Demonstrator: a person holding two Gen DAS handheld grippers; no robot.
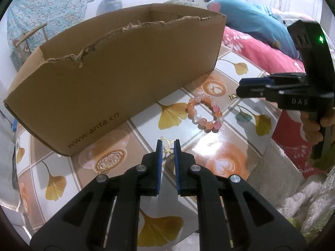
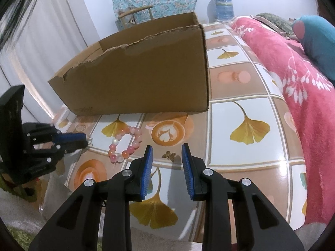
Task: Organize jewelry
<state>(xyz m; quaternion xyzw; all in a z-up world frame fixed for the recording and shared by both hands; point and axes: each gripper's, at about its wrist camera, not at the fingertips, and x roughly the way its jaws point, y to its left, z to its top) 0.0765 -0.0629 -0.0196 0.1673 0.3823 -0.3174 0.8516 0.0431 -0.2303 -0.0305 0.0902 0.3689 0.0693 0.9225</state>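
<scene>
Black plastic left gripper and right gripper, blue ribbed jaws, silver pivot screws.

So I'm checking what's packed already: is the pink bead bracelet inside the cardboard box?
No, the pink bead bracelet lies on the tiled tabletop in front of the cardboard box.

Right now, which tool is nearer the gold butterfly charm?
Right. The right tool is open just short of the butterfly charm. The left tool sits beyond the bead bracelet, at a gold filigree piece.
</scene>
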